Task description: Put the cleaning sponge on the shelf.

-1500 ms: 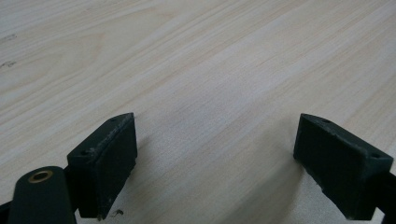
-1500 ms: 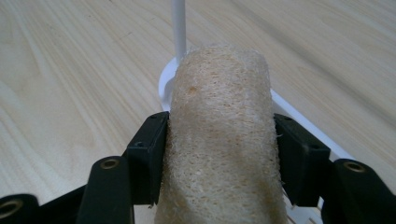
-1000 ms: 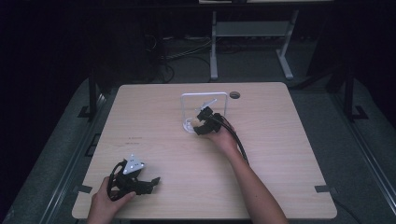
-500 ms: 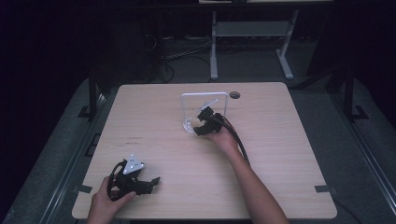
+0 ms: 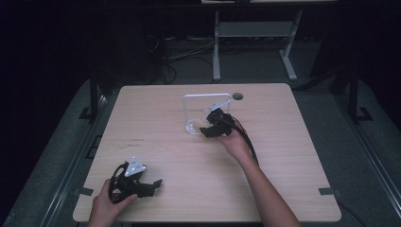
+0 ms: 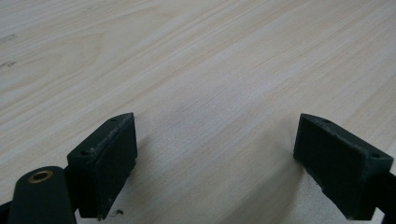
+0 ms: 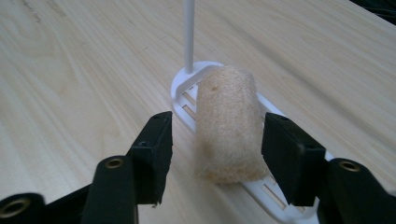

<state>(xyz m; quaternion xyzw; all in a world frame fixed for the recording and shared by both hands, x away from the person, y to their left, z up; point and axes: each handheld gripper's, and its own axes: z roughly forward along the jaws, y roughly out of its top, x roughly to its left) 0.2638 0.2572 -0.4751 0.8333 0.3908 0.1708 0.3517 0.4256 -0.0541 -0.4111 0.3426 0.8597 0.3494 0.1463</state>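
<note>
My right gripper [image 7: 215, 135] stands at the white slotted plastic rack [image 7: 187, 88], near the far middle of the pale wooden table [image 5: 293, 156]. Its two black jaws are spread apart, one on each side of the tan, rounded piece of bread [image 7: 227, 126]. The bread stands upright on the flat base of the rack, just in front of the thin white upright post [image 7: 188, 35]. The right jaw sits very close to the bread's side, and I cannot tell whether it touches; a clear gap shows between the left jaw and the bread, so I have no grip on it.

From the high view, the right gripper [image 5: 211, 127] sits at the near edge of the rack's white wire frame [image 5: 207, 97], with the bread [image 5: 196, 125] showing as a pale spot at its base and my hand [image 5: 236, 142] behind it.

My left gripper [image 5: 146, 185] lies low near the front left corner of the table, well apart from the rack. Its jaws are wide apart over bare wood, holding nothing.
</note>
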